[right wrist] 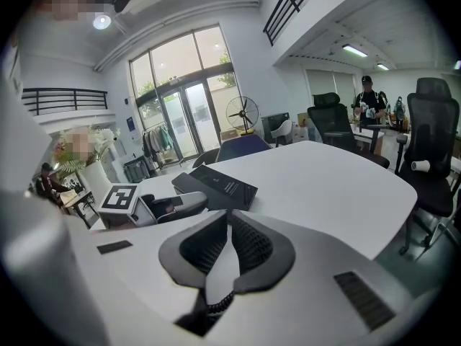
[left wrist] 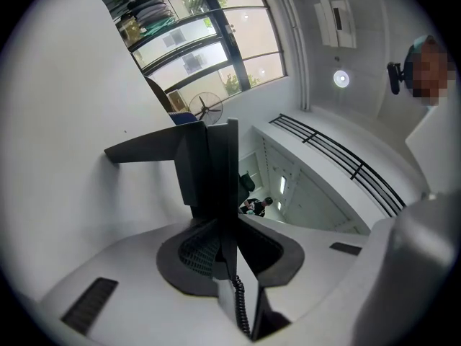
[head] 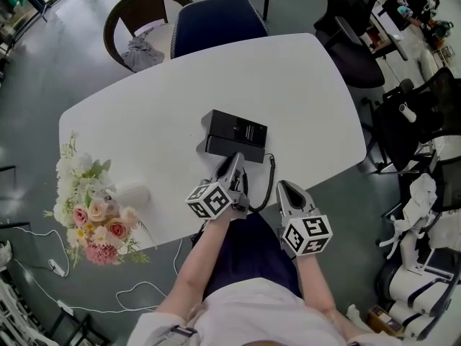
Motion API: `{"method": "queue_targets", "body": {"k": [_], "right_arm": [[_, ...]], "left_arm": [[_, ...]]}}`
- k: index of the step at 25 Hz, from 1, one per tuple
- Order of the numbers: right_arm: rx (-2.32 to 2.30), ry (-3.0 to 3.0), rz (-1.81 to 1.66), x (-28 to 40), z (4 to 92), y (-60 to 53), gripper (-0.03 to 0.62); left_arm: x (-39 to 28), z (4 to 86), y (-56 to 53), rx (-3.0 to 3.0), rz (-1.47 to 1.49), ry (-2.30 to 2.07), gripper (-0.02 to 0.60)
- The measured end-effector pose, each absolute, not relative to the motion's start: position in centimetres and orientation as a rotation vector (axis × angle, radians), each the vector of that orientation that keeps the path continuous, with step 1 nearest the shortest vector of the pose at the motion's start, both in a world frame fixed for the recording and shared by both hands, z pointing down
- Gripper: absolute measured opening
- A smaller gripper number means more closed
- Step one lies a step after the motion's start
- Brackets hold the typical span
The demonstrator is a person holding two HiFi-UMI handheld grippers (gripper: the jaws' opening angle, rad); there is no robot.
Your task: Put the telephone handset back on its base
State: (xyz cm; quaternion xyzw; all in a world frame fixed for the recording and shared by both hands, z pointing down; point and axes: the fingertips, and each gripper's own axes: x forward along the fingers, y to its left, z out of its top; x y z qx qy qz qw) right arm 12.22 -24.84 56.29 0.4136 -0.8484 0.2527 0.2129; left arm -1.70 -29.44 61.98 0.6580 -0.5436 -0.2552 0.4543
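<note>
1. The left gripper (head: 236, 170) is clamped on the telephone handset (left wrist: 225, 207). Its pads press either side of the thin dark body, and the gripper is rolled onto its side.
2. The handset sits just in front of the base (head: 238, 132), between the base and the near edge of the table (head: 144, 121). Whether it is lifted clear of the tabletop or resting on it cannot be told from these views.
3. The base lies flat near the middle of the table with its cradle unoccupied, so the replacing itself is not yet done.
4. The coiled cord (head: 271, 182) loops from the right side of the base back towards the handset. It hangs slack and does not look snagged.
5. The right gripper (head: 284, 192) has its jaws together at the tips with nothing gripped. Only a stretch of cord shows beneath them. It hovers near the table edge, just beside the left gripper.
6. Judged from this, the grasp is done. What remains is carrying the handset forward over the base, lining it up with the cradle, setting it down and letting go.
</note>
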Motion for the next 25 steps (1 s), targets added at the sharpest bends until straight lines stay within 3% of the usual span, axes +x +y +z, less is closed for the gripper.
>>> {"method": "queue_targets", "body": {"k": [25], "right_arm": [[1.175,-2.383,0.692,12.37,55.40,-24.57,0.043]], "left_arm": [[-1.93,62.92,-29.28,1.555,-0.555,-1.389,0.089]]}}
